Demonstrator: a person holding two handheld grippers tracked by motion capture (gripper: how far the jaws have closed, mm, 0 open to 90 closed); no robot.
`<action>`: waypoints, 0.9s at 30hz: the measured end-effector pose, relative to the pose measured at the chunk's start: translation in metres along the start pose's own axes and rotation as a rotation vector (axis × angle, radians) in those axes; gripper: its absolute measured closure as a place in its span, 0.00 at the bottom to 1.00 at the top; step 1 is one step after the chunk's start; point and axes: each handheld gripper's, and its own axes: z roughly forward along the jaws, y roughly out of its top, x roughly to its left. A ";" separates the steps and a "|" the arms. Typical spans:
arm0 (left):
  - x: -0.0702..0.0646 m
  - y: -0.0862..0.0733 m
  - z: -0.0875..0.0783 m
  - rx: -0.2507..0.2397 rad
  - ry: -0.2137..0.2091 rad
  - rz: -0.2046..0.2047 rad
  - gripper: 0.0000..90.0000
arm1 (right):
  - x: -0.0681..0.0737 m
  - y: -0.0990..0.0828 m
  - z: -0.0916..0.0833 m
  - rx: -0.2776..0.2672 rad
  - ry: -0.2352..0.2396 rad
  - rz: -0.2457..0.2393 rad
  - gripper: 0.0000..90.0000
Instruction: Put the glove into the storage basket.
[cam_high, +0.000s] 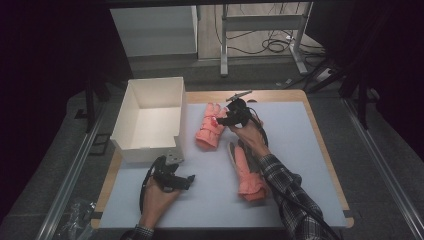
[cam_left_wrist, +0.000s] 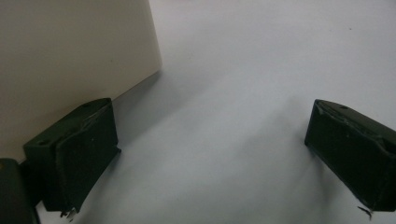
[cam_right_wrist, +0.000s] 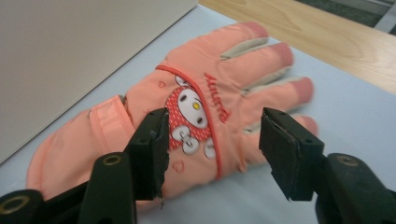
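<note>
The right claw (cam_right_wrist: 212, 154) hovers just above the far pink glove (cam_high: 210, 125), which lies flat on the tabletop (cam_high: 300, 150) just beside the white box (cam_high: 150, 117). Its jaws stand released on either side of the glove's cartoon patch (a white face on red), not pressing on the fabric. A second pink glove (cam_high: 247, 172) lies nearer the person, partly under the right forearm. The left claw (cam_left_wrist: 210, 154) rests low over the bare tabletop close to the box's near wall, its jaws spread wide with nothing between them.
</note>
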 end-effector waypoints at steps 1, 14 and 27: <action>0.000 0.000 0.000 -0.003 0.000 -0.003 0.03 | 0.001 0.001 0.003 0.005 0.005 0.000 0.49; 0.000 0.000 0.000 -0.003 0.001 -0.003 0.03 | 0.006 0.012 0.042 0.120 0.051 0.035 0.79; 0.000 0.000 0.000 -0.002 0.001 -0.003 0.03 | 0.008 0.015 0.016 0.089 0.030 0.001 0.96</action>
